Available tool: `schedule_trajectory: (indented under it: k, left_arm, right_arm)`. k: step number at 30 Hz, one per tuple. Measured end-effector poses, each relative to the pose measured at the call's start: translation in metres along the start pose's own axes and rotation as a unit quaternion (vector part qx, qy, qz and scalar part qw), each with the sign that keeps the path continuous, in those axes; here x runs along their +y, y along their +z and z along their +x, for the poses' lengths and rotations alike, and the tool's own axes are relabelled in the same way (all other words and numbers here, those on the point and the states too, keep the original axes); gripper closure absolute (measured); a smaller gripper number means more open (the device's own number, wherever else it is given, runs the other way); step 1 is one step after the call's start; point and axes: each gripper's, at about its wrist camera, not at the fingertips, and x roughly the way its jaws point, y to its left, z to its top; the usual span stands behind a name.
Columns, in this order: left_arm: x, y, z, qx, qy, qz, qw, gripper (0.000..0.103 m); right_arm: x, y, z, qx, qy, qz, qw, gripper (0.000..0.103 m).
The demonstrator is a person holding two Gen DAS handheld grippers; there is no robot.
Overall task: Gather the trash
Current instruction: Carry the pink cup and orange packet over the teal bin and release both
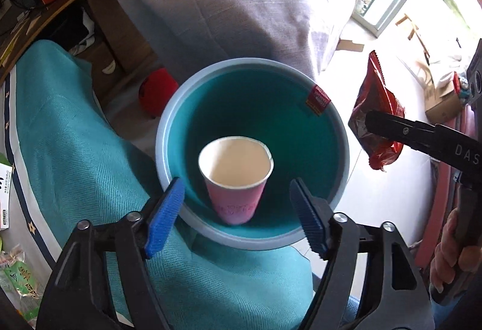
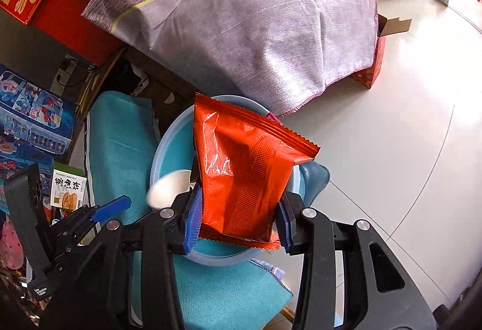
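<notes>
Blue pads (image 1: pixel 165 206) of the left tool (image 1: pixel 238 209) stand wide apart, nothing pressed between them. Pink paper cup (image 1: pixel 236 179) sits between and beyond the pads, free of both, over the teal bin (image 1: pixel 253 239); cannot tell if it rests on the bin floor. Cup looks empty, mouth up, slightly tilted. Red label (image 1: pixel 317 99) is stuck on the bin's inner wall. Bin is beside a teal cloth (image 1: pixel 75 155), with a grey sack (image 1: pixel 241 4) behind. Right tool (image 2: pixel 238 221) is clamped on a red snack wrapper (image 2: pixel 244 173), pads squeezing its lower sides, wrapper upright above the bin (image 2: pixel 168 143). Left wrist view shows the same wrapper (image 1: pixel 376 119) just off the bin's rim, right hand (image 1: pixel 452 251) on the handle. White tile floor (image 2: pixel 391 134) to the right.
</notes>
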Motion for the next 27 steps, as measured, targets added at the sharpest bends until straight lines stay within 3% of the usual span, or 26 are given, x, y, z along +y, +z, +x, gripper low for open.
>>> schedule_trajectory:
  k: [3,13,15,19,27]
  left_arm:
    - [0.005,0.002,0.002,0.000,0.010,-0.007,0.9999,0.014]
    - [0.030,-0.007,-0.019,-0.013,0.016,-0.039,0.9990,0.011]
    - [0.036,-0.010,-0.024,-0.018,0.017,-0.047,0.9986,0.011]
    - [0.048,-0.014,-0.034,-0.027,0.014,-0.065,0.9974,0.008]
    - [0.064,-0.030,-0.048,-0.038,0.013,-0.085,0.9955,0.006]
  right_arm:
    - [0.001,0.001,0.006,0.005,0.002,0.000,1.000,0.063]
    - [0.013,0.000,0.017,0.018,0.002,-0.016,1.000,0.062]
    - [0.016,0.000,0.019,0.021,0.000,-0.018,1.000,0.058]
    - [0.022,0.000,0.022,0.028,-0.001,-0.020,0.999,0.031]
    - [0.035,-0.004,0.024,0.039,-0.012,-0.017,0.999,0.025]
